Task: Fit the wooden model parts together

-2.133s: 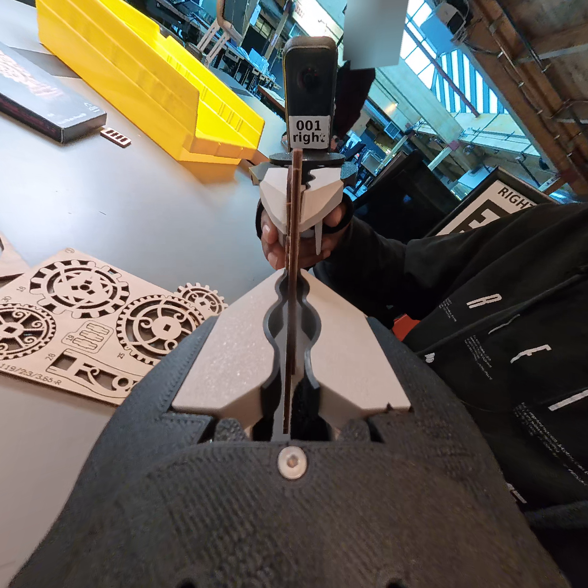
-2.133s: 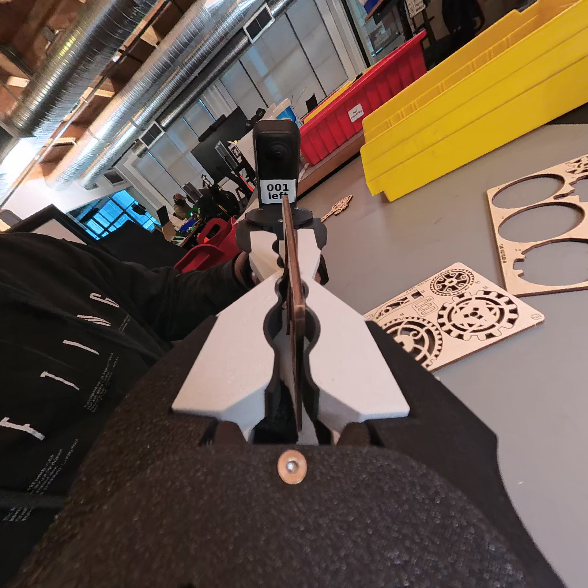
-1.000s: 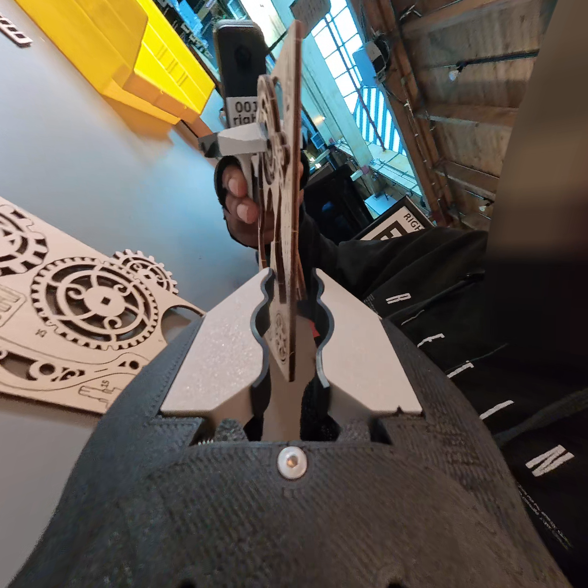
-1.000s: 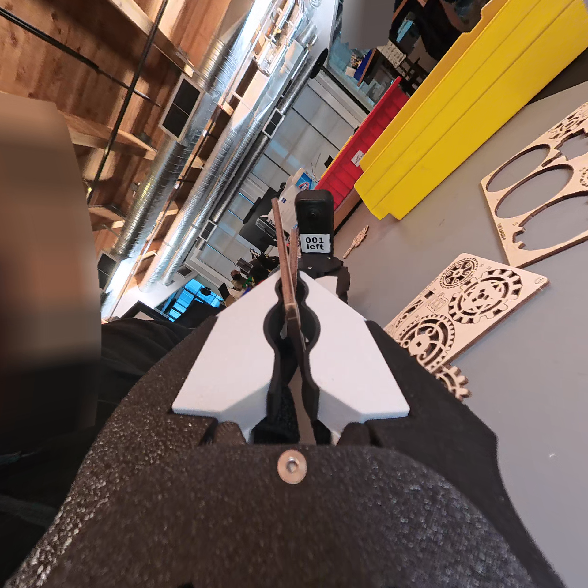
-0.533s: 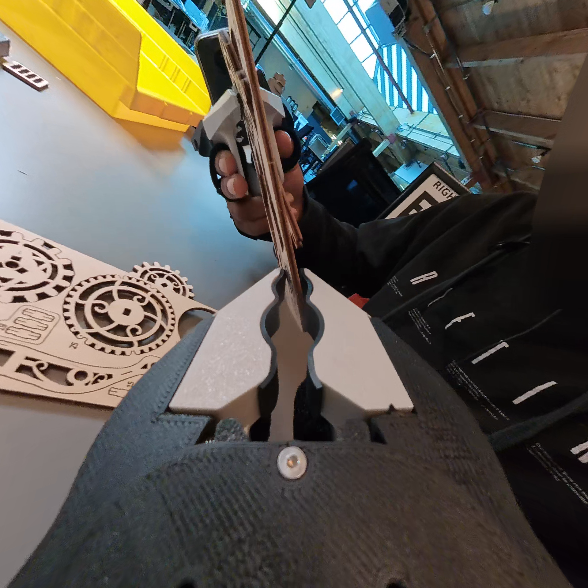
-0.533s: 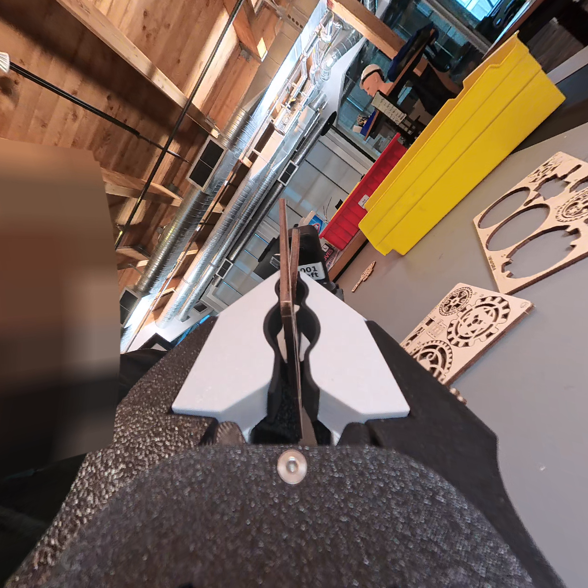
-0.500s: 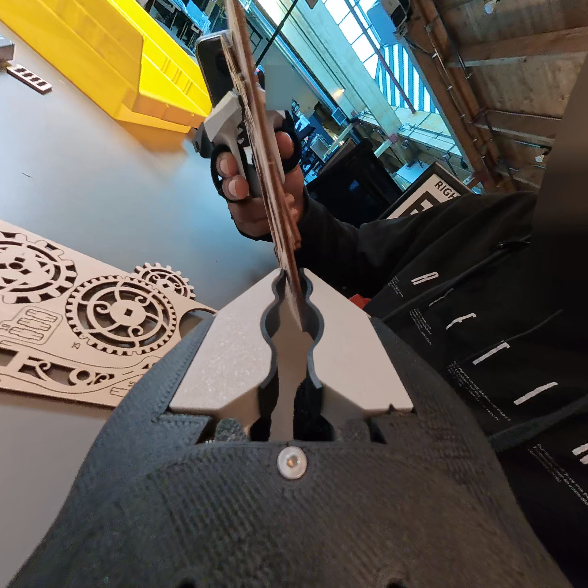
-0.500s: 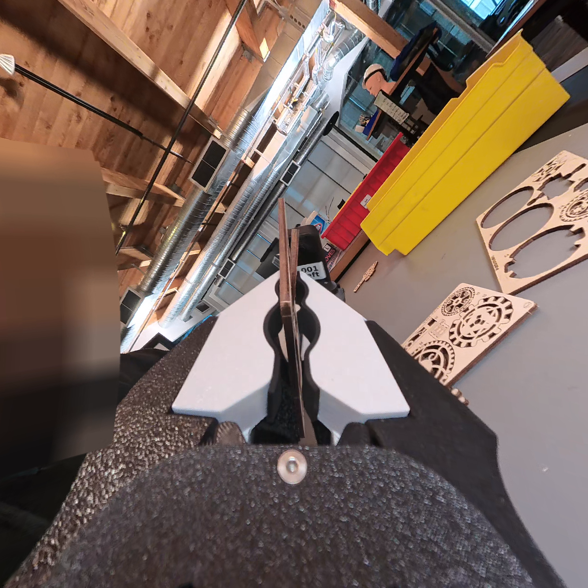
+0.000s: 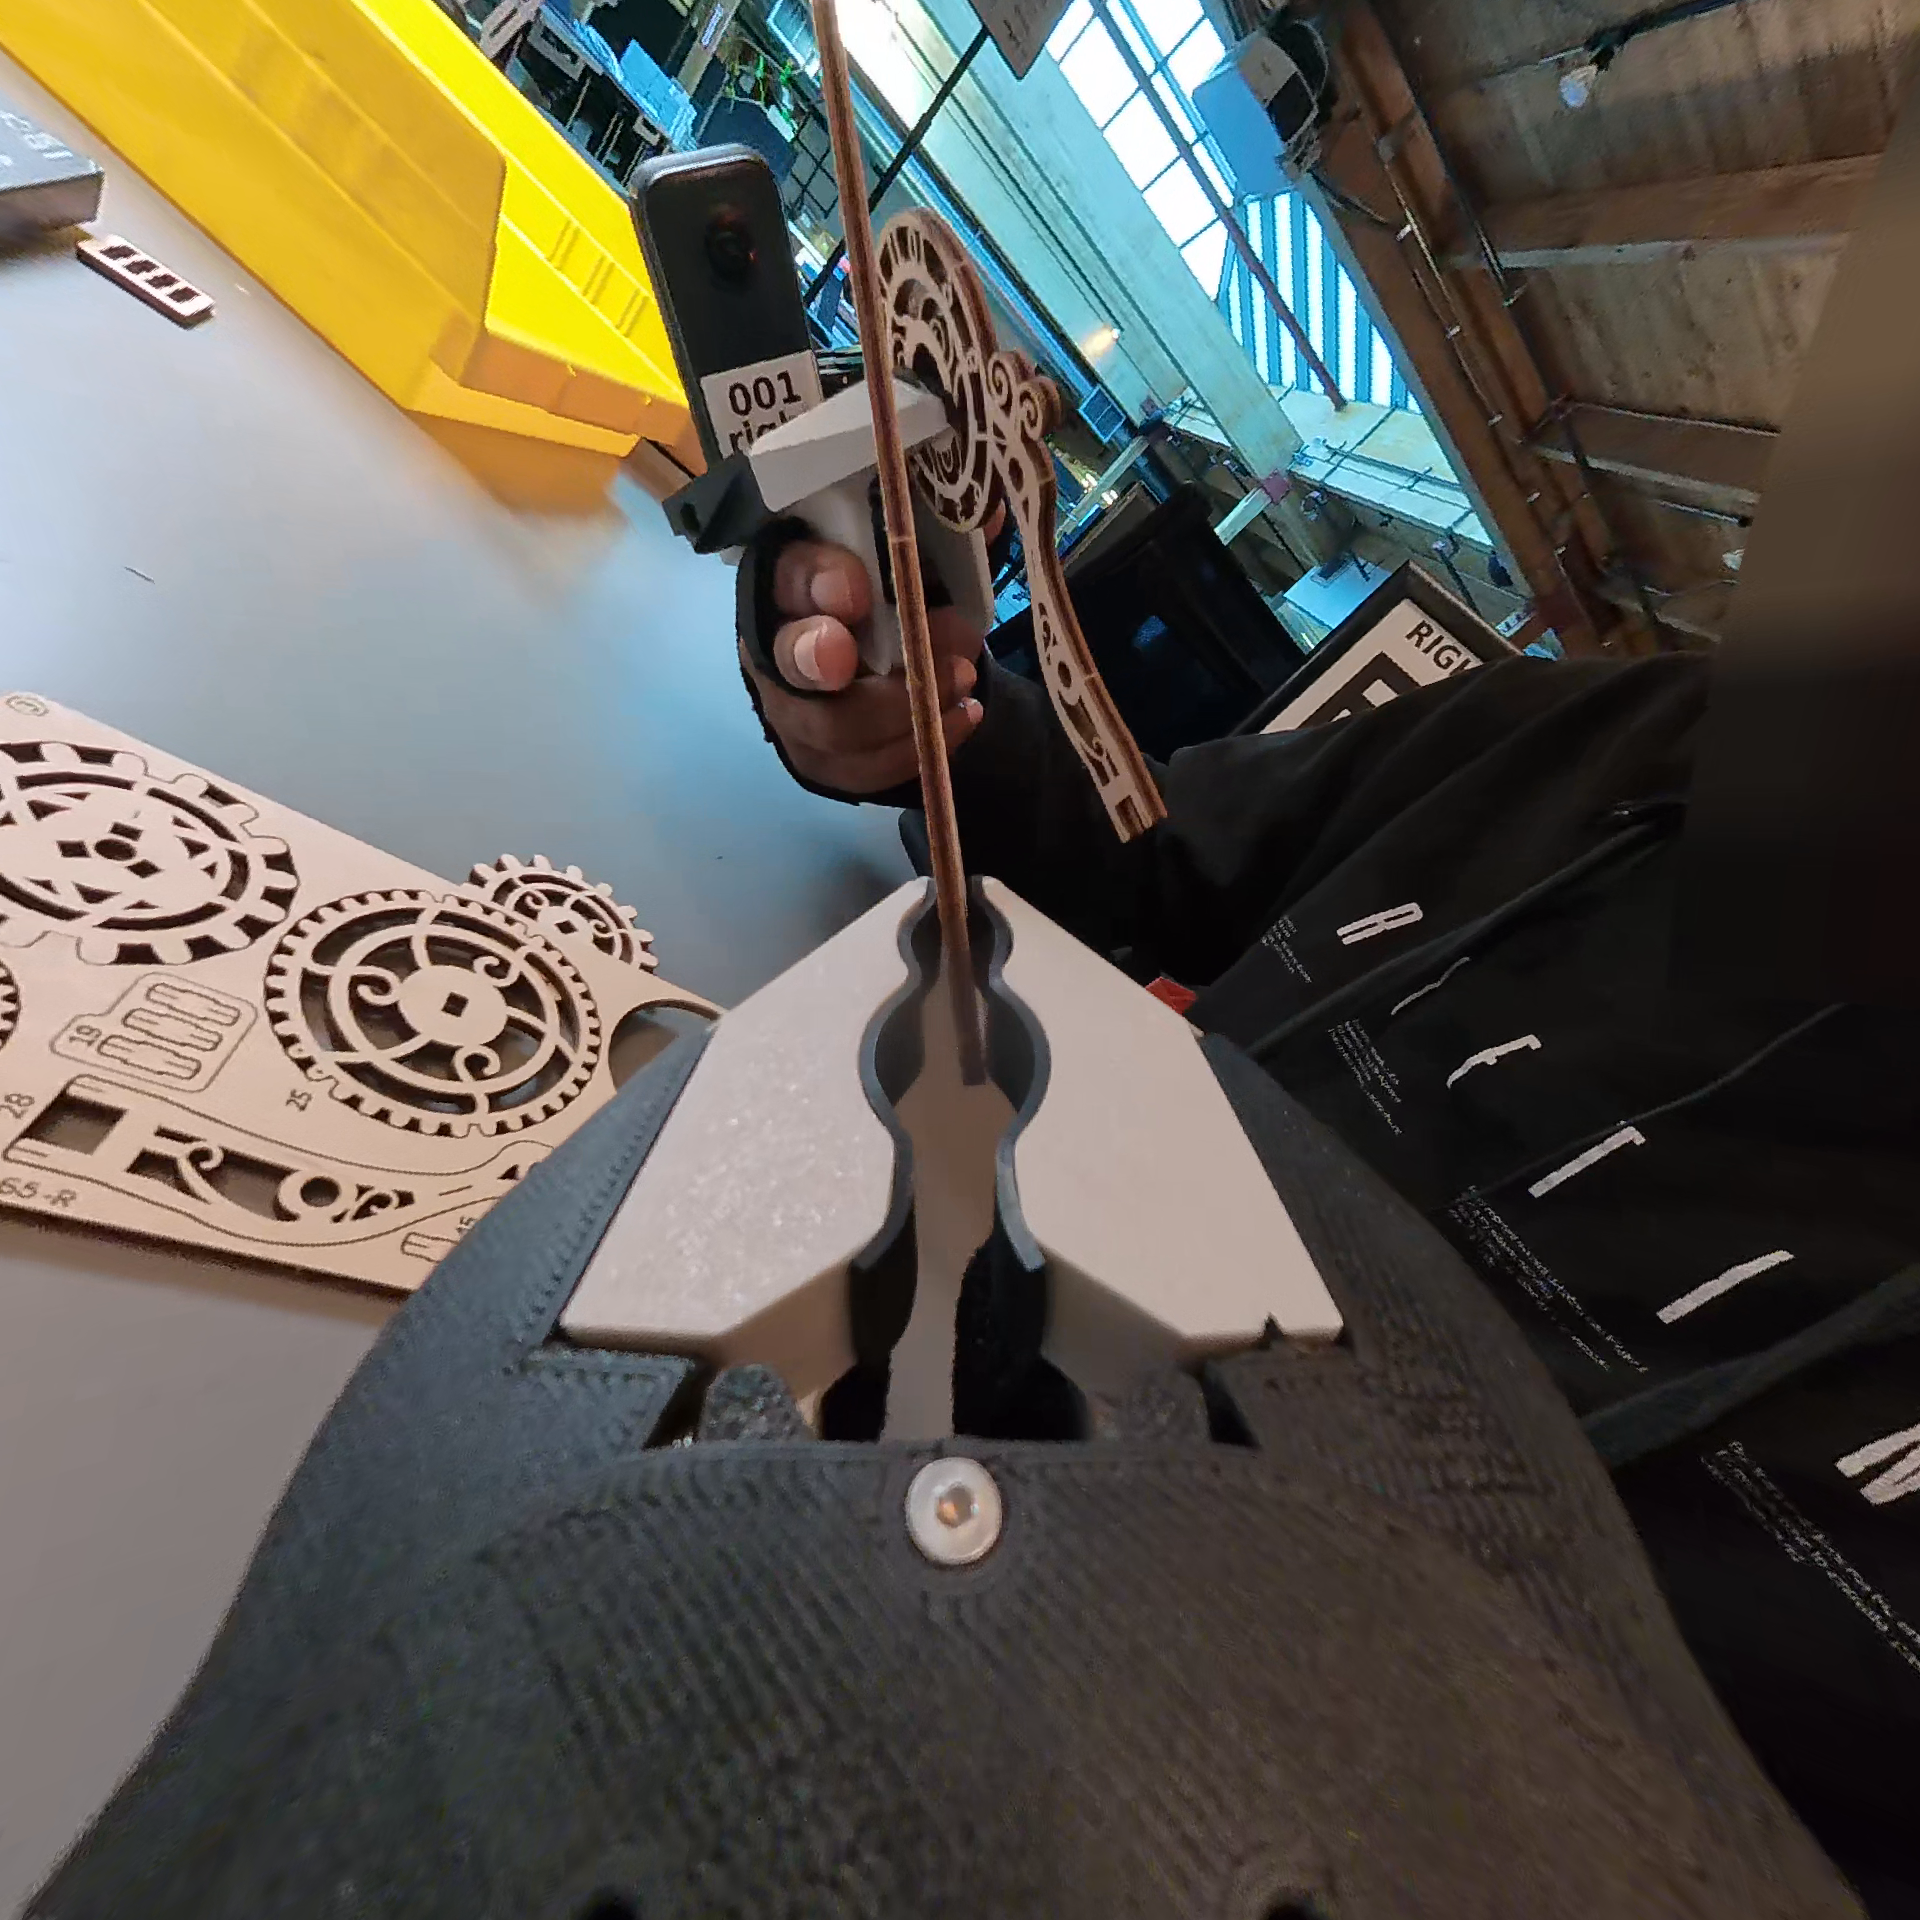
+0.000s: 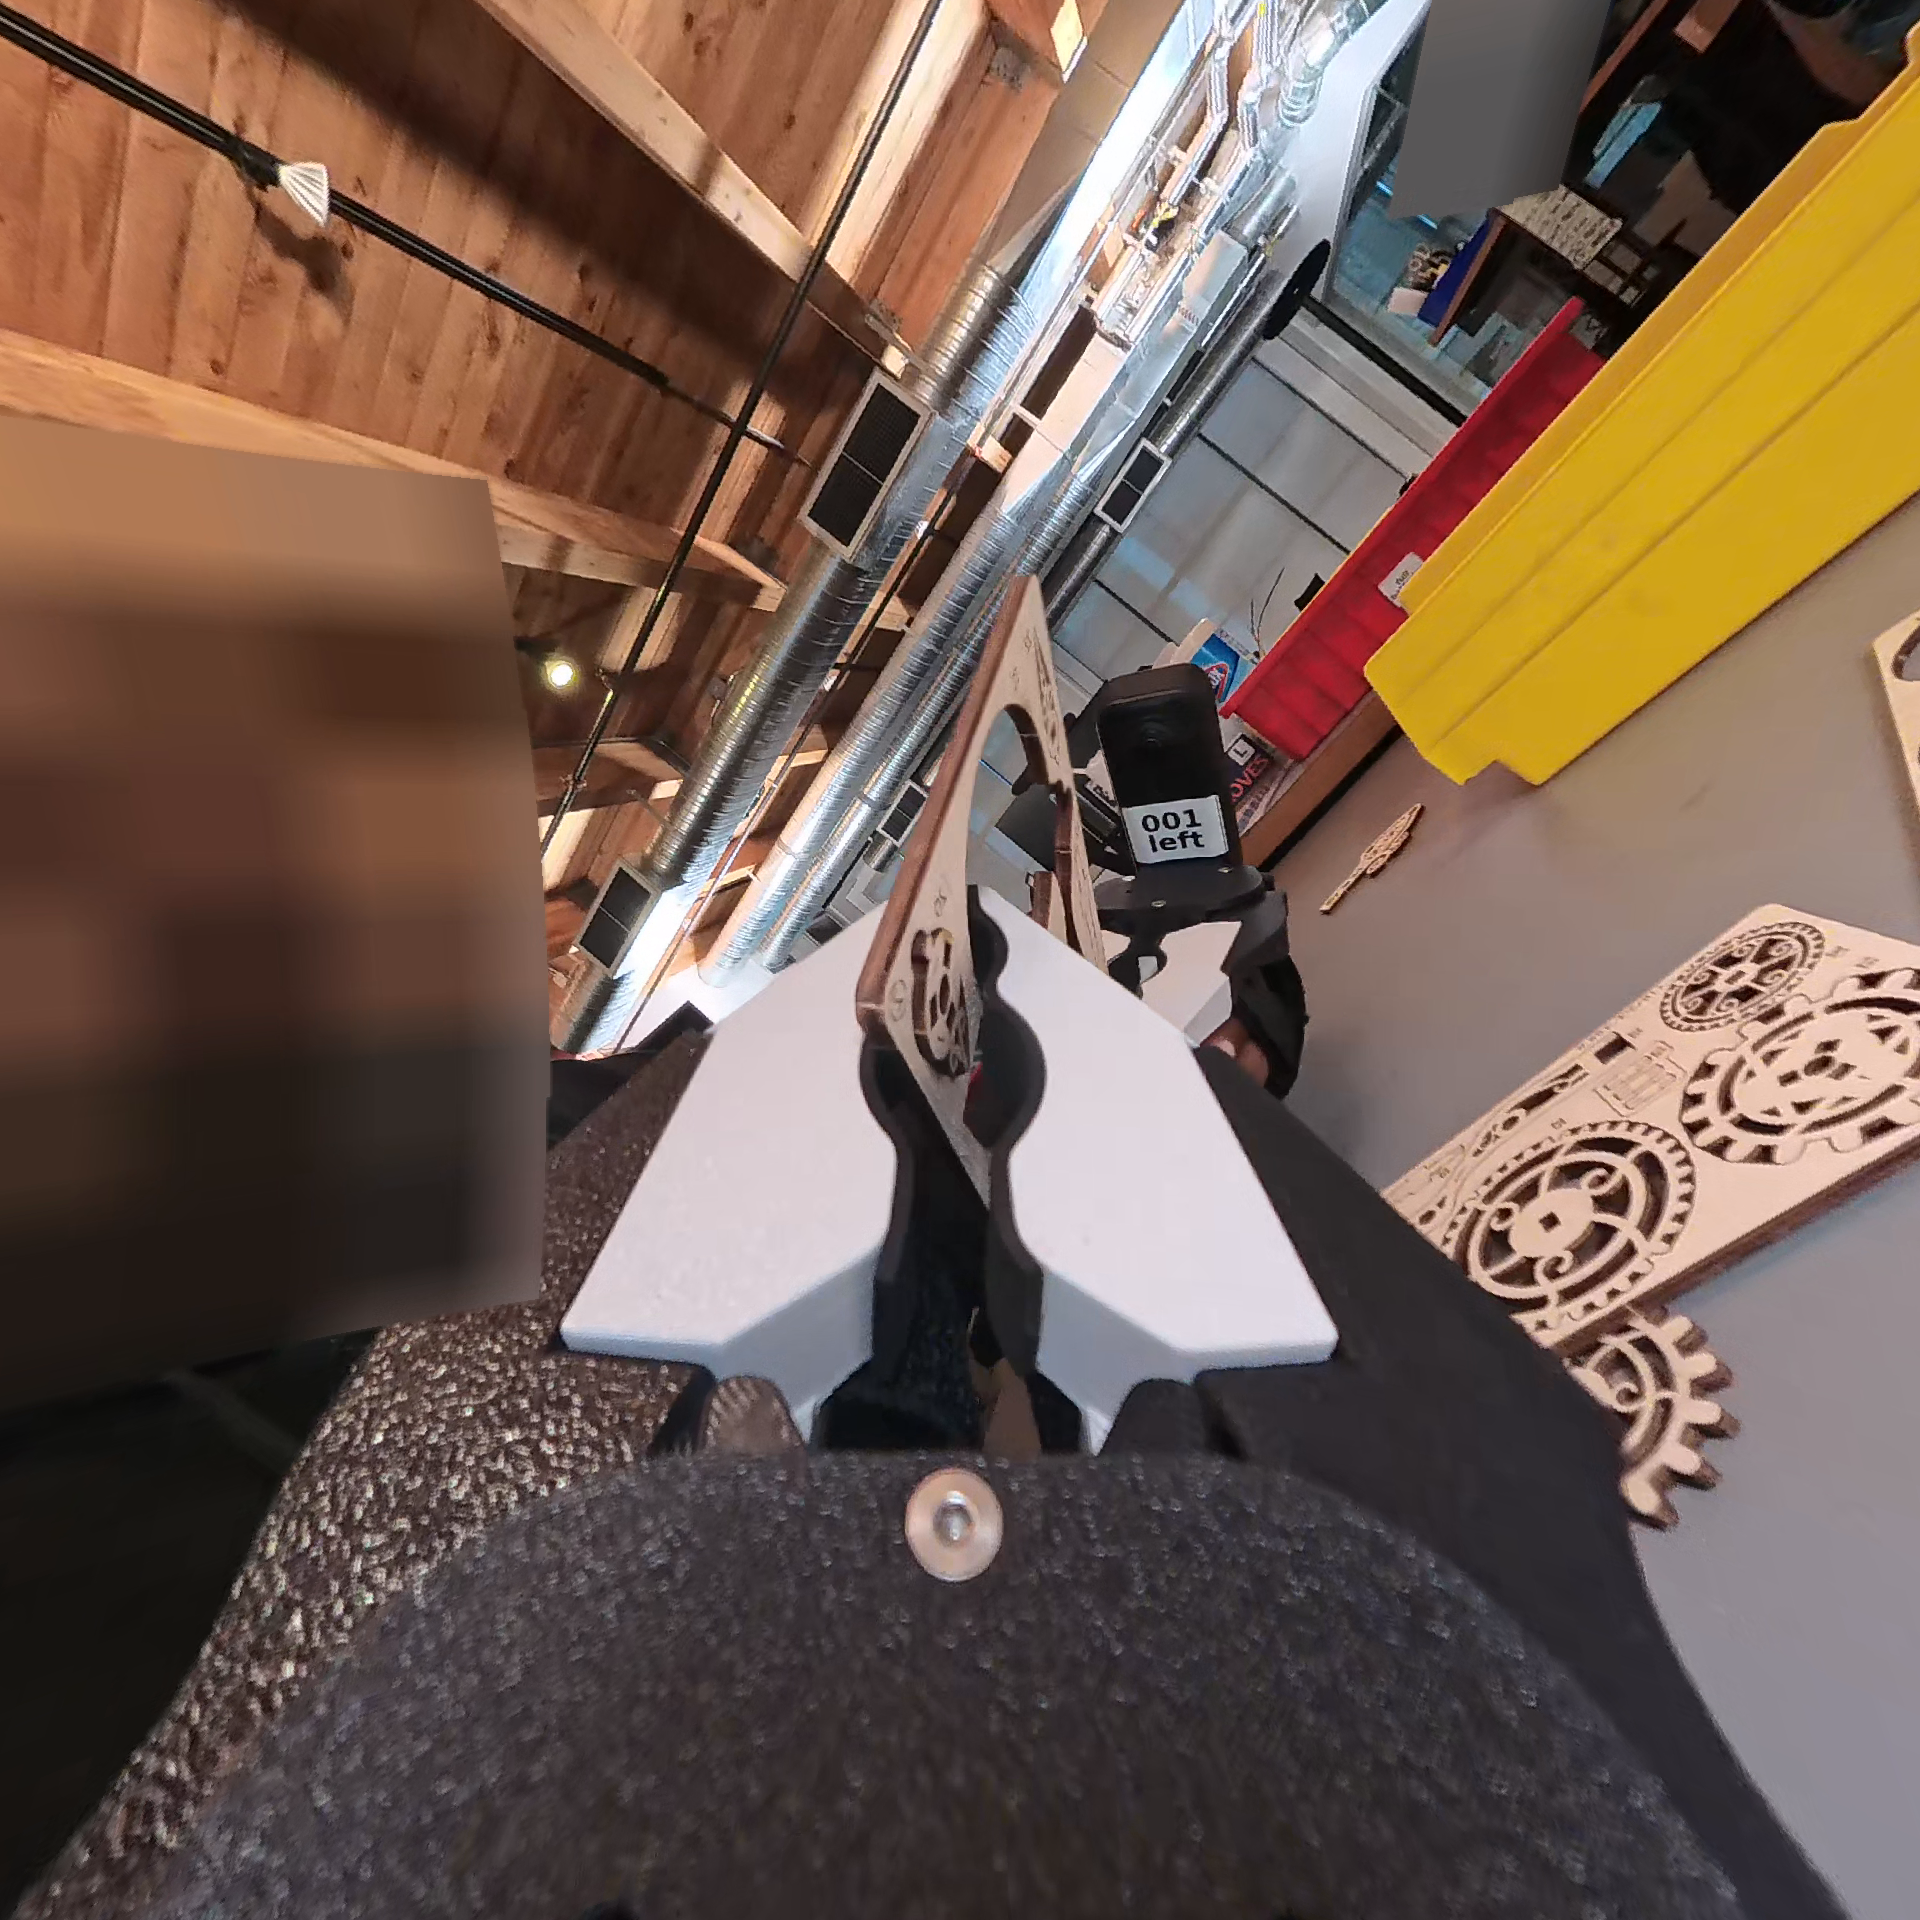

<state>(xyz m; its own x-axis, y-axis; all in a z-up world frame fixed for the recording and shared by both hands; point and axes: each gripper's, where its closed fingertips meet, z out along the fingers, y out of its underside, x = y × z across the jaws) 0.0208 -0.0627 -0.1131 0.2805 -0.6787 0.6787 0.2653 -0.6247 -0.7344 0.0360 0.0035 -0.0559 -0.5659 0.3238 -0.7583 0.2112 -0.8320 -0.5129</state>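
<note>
Left wrist view: two hand-held grippers [image 9: 948,914] [image 9: 883,457], two wooden parts [image 9: 904,582] [image 9: 1049,582].

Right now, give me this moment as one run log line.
left gripper: shut on flat wooden panel | right gripper: shut on ornate wooden part | parts apart, above table

bright daylight from windows [image 9: 1195,156] | soft shadows | wide-angle edge distortion | slight blur
</note>
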